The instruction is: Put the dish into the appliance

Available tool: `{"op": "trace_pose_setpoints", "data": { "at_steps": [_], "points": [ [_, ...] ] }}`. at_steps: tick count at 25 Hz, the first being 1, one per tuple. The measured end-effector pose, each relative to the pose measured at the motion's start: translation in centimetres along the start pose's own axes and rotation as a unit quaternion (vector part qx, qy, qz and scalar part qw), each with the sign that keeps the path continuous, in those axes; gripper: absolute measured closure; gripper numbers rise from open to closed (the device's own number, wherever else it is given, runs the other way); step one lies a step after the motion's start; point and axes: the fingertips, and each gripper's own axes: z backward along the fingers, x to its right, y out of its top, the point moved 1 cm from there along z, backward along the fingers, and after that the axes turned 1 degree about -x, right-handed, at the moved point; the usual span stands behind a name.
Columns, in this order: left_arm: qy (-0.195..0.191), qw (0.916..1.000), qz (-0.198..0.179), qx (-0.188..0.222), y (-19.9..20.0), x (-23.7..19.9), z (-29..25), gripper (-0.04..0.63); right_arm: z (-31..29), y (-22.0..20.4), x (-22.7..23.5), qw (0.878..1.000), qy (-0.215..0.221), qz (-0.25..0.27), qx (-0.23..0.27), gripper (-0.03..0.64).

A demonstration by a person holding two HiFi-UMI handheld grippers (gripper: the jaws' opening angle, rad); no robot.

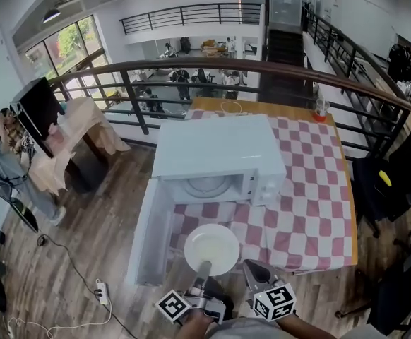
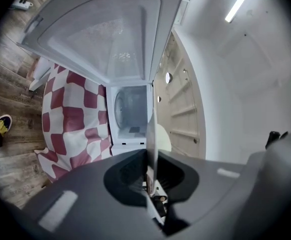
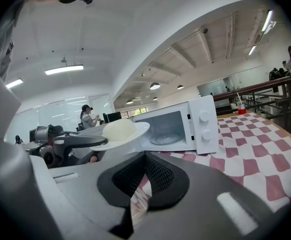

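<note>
Grippers come nearest, low in the head view, side by side at the near edge of the table. We see the left gripper clamped on the near rim of the dish. In its own view that rim runs edge-on straight between the closed jaws. We see the right gripper just beside it, its jaws pressed together with nothing between them.

We take the table as the largest thing. It wears a red-and-white checked cloth and stands against a dark railing, and a lower floor with people shows beyond that. On its left part stands the white microwave, with its mouth facing us. Its door hangs wide open on the left, along the table's left edge. Inside we make out the glass turntable. Two knobs sit one above the other on the panel right of the mouth.

We find the dish white, round and shallow, held roughly level in the air. It hangs in front of the open mouth, over the near strip of cloth, and is wholly outside the cavity. From the right gripper view its pale underside bulges downward, and it stays apart from the microwave. A small bottle stands at the table's far right corner.
</note>
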Motion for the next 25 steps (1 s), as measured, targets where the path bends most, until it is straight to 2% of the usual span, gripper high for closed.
{"op": "trace_pose_setpoints", "data": {
  "at_steps": [12, 16, 25],
  "points": [
    [0.009, 0.9996, 0.022, -0.016, 3.1, -0.3, -3.0, 0.566, -4.3, 2.4, 0.1, 1.000, -0.012, 0.017, -0.013, 0.618],
    [0.011, 0.9996, 0.013, -0.023, 4.6, -0.5, -4.2, 0.566, -5.8, 2.9, 0.2, 1.000, -0.018, 0.017, -0.011, 0.618],
    [0.008, 0.9988, 0.016, -0.045, 7.4, -0.9, -6.7, 0.566, -9.3, 4.4, 0.3, 0.999, -0.036, 0.020, -0.006, 0.618]
  ]
}}
